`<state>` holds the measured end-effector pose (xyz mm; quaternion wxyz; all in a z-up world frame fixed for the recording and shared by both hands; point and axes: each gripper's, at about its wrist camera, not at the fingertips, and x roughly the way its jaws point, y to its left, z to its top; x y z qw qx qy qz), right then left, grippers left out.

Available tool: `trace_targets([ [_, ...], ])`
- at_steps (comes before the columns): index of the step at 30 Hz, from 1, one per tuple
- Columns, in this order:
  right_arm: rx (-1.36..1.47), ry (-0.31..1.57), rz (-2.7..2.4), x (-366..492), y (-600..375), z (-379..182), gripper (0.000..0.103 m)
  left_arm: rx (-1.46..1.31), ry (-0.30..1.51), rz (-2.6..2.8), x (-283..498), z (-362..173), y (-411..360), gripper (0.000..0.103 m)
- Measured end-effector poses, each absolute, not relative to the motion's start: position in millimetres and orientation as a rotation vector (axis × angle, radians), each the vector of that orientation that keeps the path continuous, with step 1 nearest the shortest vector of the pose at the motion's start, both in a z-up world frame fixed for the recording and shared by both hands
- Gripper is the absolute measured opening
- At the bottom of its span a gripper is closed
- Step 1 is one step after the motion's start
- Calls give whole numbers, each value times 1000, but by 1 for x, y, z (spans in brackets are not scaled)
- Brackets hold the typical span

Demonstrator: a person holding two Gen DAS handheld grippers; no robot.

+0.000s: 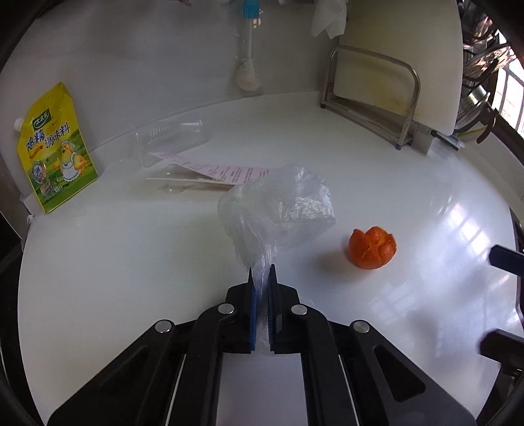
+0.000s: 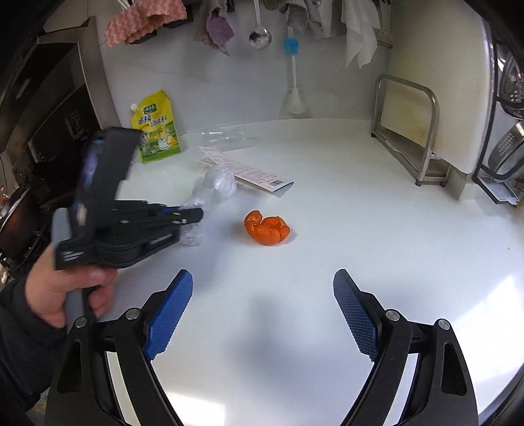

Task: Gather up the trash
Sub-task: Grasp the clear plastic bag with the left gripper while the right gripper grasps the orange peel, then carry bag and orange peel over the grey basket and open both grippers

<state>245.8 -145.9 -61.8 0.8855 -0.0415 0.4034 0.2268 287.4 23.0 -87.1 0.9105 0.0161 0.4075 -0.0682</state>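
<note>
My left gripper [image 1: 262, 278] is shut on a clear plastic bag [image 1: 278, 209], pinched between its blue pads and held just above the white counter [image 1: 131, 255]. In the right wrist view the left gripper [image 2: 193, 214] is at the left with the bag [image 2: 219, 183] at its tip. An orange peel [image 1: 371, 247] lies on the counter right of the bag; it also shows in the right wrist view [image 2: 267, 229]. My right gripper [image 2: 262, 288] is open and empty, a little short of the peel. A clear plastic cup [image 1: 170, 137] lies on its side over a pink paper slip [image 1: 222, 170] and chopsticks [image 1: 186, 182].
A yellow seasoning pouch [image 1: 55, 147] leans against the back wall at left. A metal rack [image 1: 373, 98] holding a cutting board [image 2: 442, 75] stands at the back right. A brush [image 2: 293, 78], a ladle [image 2: 260, 36] and cloths [image 2: 144, 19] hang on the wall.
</note>
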Motion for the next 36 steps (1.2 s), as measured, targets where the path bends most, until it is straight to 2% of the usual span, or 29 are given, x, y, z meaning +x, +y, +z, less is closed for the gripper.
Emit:
trace_targets([
  [9,-122,944,445,318,-107,-97,83,-54,797,-127,287,-78,42,5],
  [10,-129,951,440,322,-104,-100,77,-58,796,-128,287,-78,42,5],
  [13,-140,978,428,331,-100,-109,53,-61,806,-124,289,-81,42,5],
  [15,-136,968,411,331,-101,-110,48,-62,810,-131,289,-81,40,5],
  [16,-123,968,418,331,-102,-109,31,-56,805,-133,287,-80,39,5],
  [19,-113,957,435,325,-104,-103,20,-38,782,-140,284,-76,34,5],
  [28,-64,876,475,264,-130,-67,17,-33,716,-166,276,-63,29,6],
  [36,-64,833,468,165,-174,-43,17,16,591,-263,226,-30,1,6],
])
